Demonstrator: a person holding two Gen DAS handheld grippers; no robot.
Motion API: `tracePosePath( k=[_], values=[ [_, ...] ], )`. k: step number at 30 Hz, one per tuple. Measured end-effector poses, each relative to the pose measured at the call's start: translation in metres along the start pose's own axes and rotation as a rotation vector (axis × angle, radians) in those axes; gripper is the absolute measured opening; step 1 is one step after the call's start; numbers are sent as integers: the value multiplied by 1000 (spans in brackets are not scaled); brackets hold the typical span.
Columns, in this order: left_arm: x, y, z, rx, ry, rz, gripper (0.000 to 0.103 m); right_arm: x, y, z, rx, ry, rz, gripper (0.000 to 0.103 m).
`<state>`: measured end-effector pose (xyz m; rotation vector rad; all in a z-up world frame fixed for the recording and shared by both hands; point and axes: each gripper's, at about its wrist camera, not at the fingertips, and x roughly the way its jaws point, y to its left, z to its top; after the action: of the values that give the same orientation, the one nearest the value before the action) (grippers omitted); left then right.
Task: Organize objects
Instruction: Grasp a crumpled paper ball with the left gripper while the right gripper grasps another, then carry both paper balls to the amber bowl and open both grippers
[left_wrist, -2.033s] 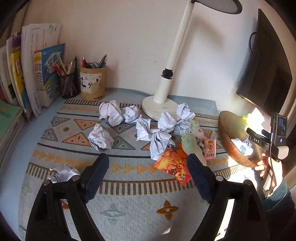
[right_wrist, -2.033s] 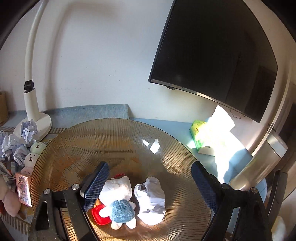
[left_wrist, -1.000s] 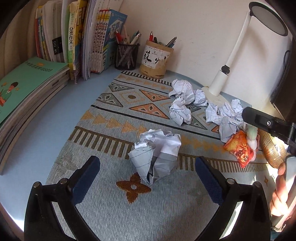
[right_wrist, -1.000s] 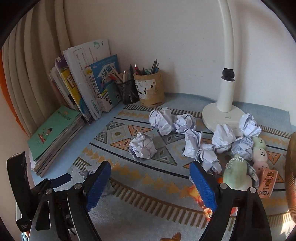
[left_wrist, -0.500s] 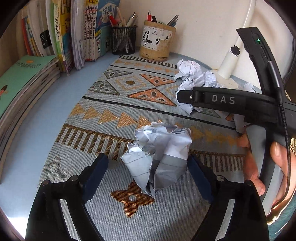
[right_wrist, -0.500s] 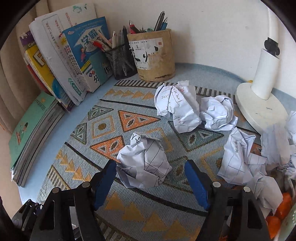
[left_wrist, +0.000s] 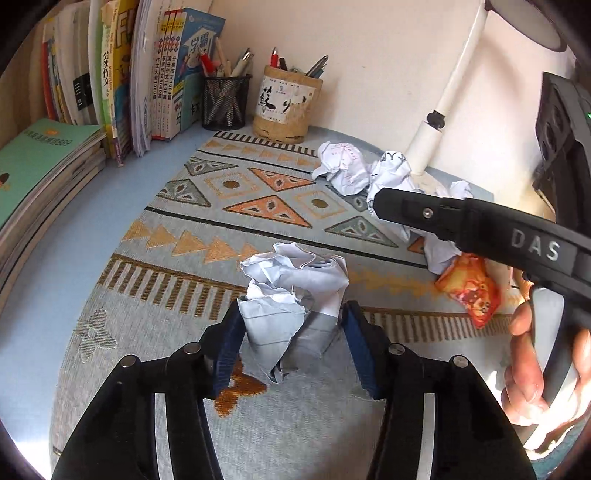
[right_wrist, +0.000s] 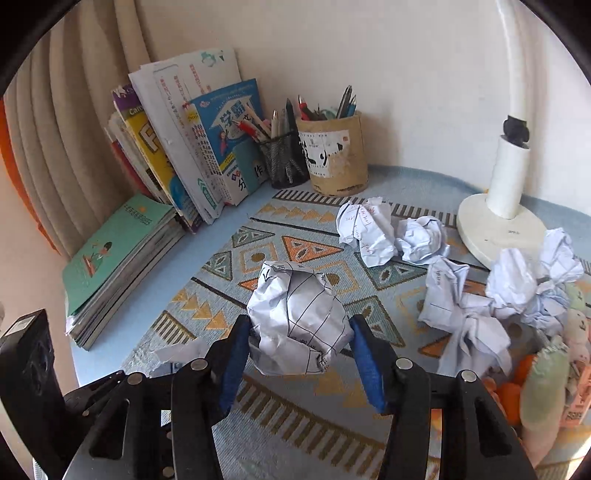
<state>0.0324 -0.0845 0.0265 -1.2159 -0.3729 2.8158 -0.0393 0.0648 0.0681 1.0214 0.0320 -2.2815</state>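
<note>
Left wrist view: left gripper jaws closing, blue pads now against both sides of a crumpled paper ball that sits on the patterned mat. A second ago they stood wide with the ball untouched between them. Right gripper's black body now crosses the right side of this view, a hand on its handle; it was farther off before.

Right wrist view: right gripper jaws also closing, pads pressing a gridded paper ball on the mat. A second ago it hung higher, jaws wider, nothing between. More paper balls lie beyond, near the lamp base.

Meaning: both grasps look about secured; likely next is lifting both balls away for sorting. Destination not in view.
</note>
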Motion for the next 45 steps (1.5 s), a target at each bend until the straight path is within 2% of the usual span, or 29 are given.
tracePosePath(
  k=[3, 6, 9, 15, 16, 20, 22, 25, 33, 35, 37, 39, 42, 45],
  values=[
    [-11, -33, -5, 68, -27, -39, 51, -52, -12, -22, 18, -44, -45, 53],
    [-11, -67, -15, 128, -24, -110, 51, -101, -33, -54, 66, -78, -94, 53],
    [-3, -99, -23, 169, 1, -163, 51, -141, -62, -91, 116, -77, -201, 54],
    [11, -144, -29, 215, 10, -195, 51, -158, -111, -152, 211, 2, -392, 54],
    [13, -148, -30, 220, 15, -192, 51, -158, -119, -159, 229, 15, -405, 54],
    [19, -157, -36, 259, 19, -160, 51, -157, -141, -178, 275, 24, -371, 55],
    [23, -158, -39, 266, 39, -143, 51, -160, -140, -180, 255, 7, -381, 57],
    [24, -156, -39, 260, 40, -148, 53, -159, -138, -181, 237, 11, -385, 67],
    [26, -166, -41, 284, 59, -129, 53, -162, -145, -183, 294, -11, -369, 67],
    [21, -172, -40, 281, 68, -163, 53, -157, -147, -181, 287, 13, -391, 53],
    [12, -183, -36, 299, 56, -188, 53, -161, -147, -179, 285, 4, -381, 52],
    [-1, -201, -29, 343, 21, -207, 53, -176, -149, -173, 311, -34, -349, 51],
    [-16, -235, -9, 397, -27, -267, 53, -220, -156, -155, 336, -164, -323, 51],
    [-16, -276, 17, 421, -50, -344, 53, -268, -178, -136, 392, -305, -420, 52]
  ],
)
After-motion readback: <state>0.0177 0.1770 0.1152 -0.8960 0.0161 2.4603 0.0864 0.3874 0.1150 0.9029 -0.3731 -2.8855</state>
